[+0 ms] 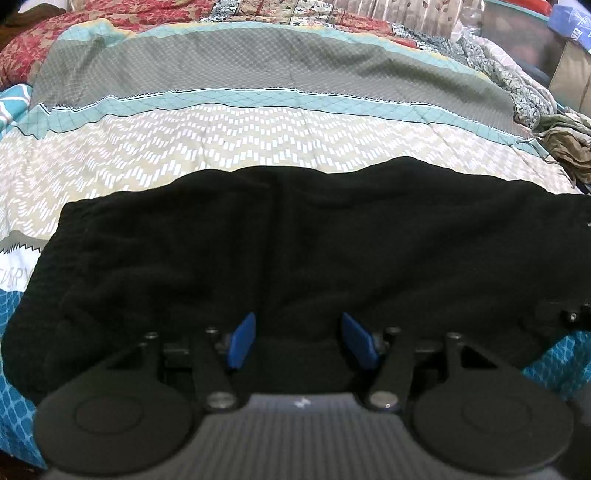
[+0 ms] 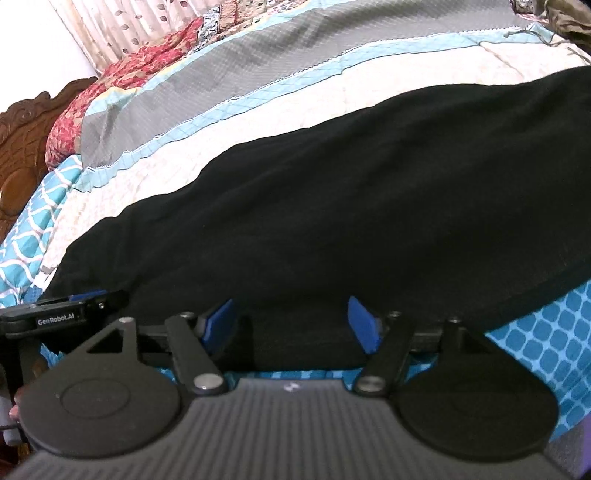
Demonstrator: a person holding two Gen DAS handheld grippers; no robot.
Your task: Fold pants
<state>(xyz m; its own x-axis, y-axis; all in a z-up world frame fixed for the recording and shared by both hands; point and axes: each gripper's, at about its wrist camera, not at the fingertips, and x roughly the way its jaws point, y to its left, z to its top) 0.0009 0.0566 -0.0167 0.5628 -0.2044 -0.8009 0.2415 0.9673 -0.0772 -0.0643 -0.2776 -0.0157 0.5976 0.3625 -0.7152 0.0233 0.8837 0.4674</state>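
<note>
Black pants (image 1: 295, 236) lie spread across the patterned bedspread (image 1: 258, 140), running left to right. They also show in the right wrist view (image 2: 351, 192). My left gripper (image 1: 299, 332) is open, its blue fingers (image 1: 242, 341) low over the near edge of the pants, nothing between them. My right gripper (image 2: 291, 317) is open too, its blue fingers (image 2: 364, 325) at the near hem of the pants. The left gripper (image 2: 70, 310) shows at the left of the right wrist view, beside the right one.
A crumpled olive garment (image 1: 565, 140) lies at the right of the bed. Red floral bedding (image 1: 92, 26) sits at the far side. A carved wooden headboard (image 2: 22, 136) stands at the left. A curtain (image 2: 136, 22) hangs behind.
</note>
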